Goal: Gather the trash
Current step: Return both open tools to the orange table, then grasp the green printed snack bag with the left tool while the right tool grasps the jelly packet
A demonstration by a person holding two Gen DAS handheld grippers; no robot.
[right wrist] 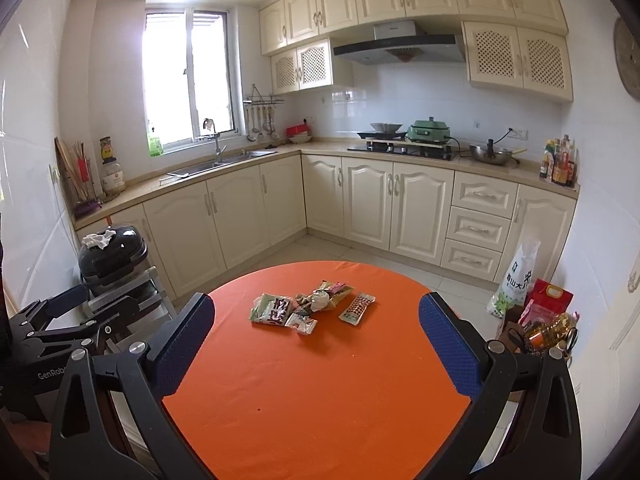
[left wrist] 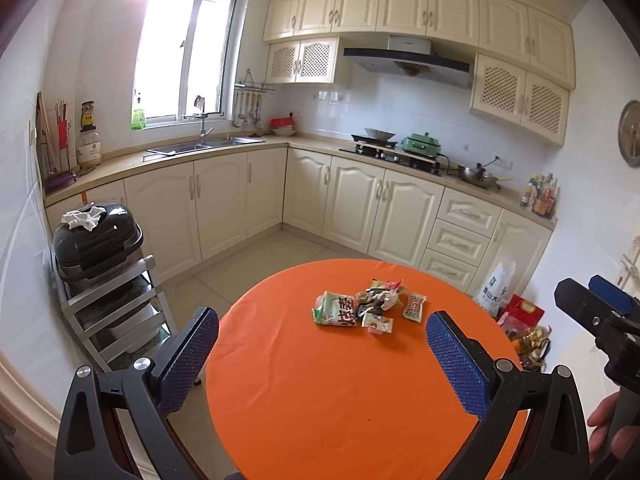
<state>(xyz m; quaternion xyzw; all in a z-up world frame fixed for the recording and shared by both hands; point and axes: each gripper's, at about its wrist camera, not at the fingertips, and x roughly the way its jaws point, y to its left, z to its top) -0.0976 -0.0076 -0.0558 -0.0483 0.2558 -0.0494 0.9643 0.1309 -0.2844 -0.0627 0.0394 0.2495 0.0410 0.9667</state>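
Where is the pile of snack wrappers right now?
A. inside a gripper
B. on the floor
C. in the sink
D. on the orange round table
D: the snack wrappers lie loose on the orange round table, beyond both open grippers, left gripper and right gripper.

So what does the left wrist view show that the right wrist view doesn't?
Only the left wrist view shows the right gripper from outside, at its right edge, with part of the person's hand below it. Only the right wrist view shows the left gripper from outside, at its left edge. Both show the orange table, the pile of wrappers on it, the dark bin on a rack, and open jaws holding nothing.
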